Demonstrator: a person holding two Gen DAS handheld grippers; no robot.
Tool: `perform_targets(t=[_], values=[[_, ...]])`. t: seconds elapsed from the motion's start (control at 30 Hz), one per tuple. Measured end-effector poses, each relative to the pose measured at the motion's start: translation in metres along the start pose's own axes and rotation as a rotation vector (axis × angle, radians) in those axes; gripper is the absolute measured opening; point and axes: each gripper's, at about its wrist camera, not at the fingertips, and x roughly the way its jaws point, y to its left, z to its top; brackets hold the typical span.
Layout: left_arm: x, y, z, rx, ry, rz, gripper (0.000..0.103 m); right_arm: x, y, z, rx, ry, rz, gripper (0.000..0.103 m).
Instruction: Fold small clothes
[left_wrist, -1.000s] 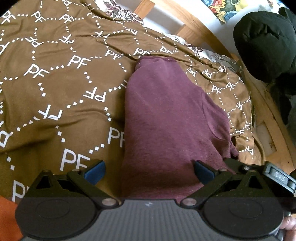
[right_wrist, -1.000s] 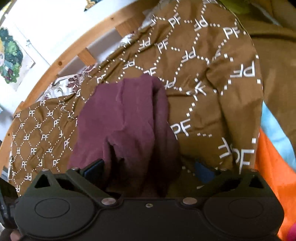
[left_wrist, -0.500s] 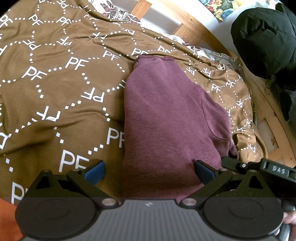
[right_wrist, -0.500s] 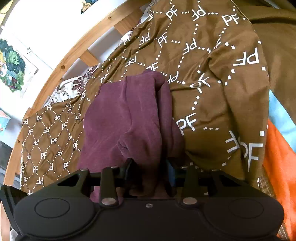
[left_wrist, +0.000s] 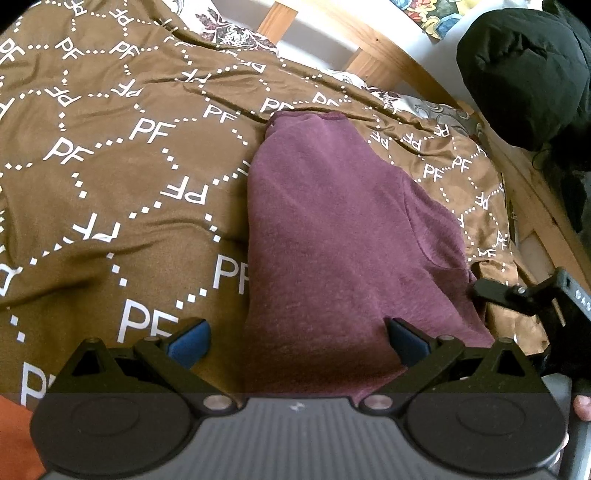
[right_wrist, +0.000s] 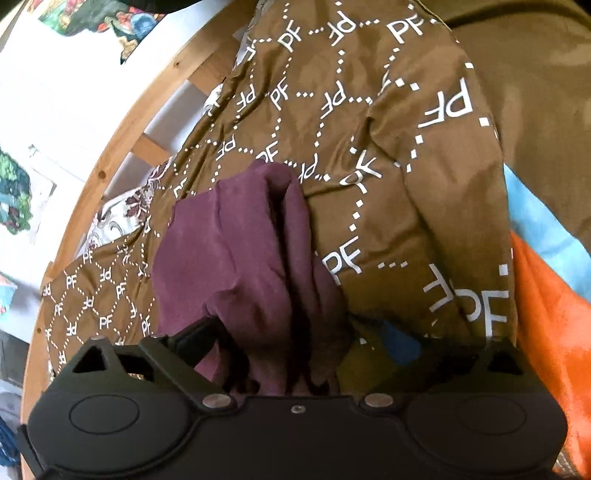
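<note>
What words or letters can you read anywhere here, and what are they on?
"PF": white letters repeated all over the brown blanket, between dotted white lines.
White letters on the black part at the right edge of the left wrist view: cut off, unreadable.
The maroon garment carries no text.

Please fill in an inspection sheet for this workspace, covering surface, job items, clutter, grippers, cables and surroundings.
Surface: brown PF-printed bedspread, wrinkled, covering the bed.
Job's things: maroon garment lying on the bedspread, smooth from the left view, bunched into folds at the right gripper's end.
Clutter: black bundle at the bed's edge; orange fabric and blue fabric beside the bedspread.
Grippers: left gripper open over the garment's near edge; right gripper open, jaws just reopened, cloth between them but not pinched.
Cables: nothing seen.
Surroundings: wooden bed frame, white wall, colourful pictures.
</note>
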Motion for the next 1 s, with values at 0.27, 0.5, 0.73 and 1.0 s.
perform_targets(t=[0.27, 0.5, 0.73, 1.0], values=[[-0.001, 0.0, -0.002, 0.002, -0.021, 0.004, 0.103, -0.007, 0.0, 0.005, 0.019, -0.075, 0.032, 0.102], [-0.002, 0.0, -0.002, 0.003, -0.029, 0.003, 0.103, -0.002, 0.014, 0.019, -0.113, -0.233, 0.098, 0.102], [-0.002, 0.0, -0.003, 0.003, -0.036, 0.004, 0.103, 0.035, 0.029, 0.035, -0.361, -0.261, 0.093, 0.102], [-0.001, 0.0, -0.003, 0.013, -0.043, 0.01, 0.103, 0.073, 0.015, 0.047, -0.393, -0.221, 0.086, 0.103]])
